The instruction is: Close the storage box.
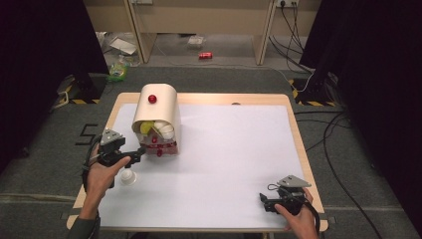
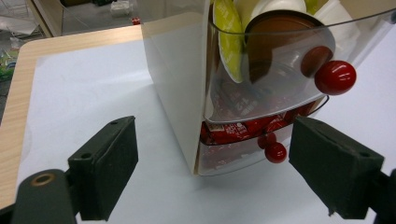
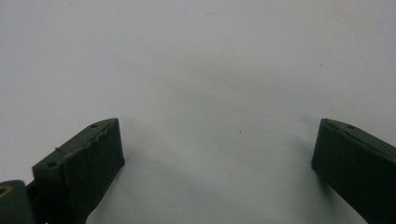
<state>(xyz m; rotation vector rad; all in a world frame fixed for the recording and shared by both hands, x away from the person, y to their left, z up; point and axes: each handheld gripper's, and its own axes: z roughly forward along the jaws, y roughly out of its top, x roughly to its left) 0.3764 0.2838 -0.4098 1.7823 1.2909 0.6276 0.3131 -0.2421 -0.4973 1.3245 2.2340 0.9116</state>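
Glossy clear plastic drawer point(image 2: 261, 100), shiny red knob point(image 2: 335, 77), matt white table sheet point(image 2: 93, 98).

At the left of the high view, a cream storage box point(image 1: 161, 107) carries a glossy red knob point(image 1: 152, 98). Its clear drawers point(image 2: 280, 100) show yellow-green and white capsules above and red packets point(image 2: 233, 131) below. A white sheet point(image 1: 224, 159) covers the pale wood table point(image 1: 298, 137). Both grippers point(image 1: 141, 151) point(image 1: 262, 201) are black.

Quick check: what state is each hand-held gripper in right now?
Left hand-held gripper: open, holding nothing, at the dispenser.
Right hand-held gripper: open, empty, over the white mat.
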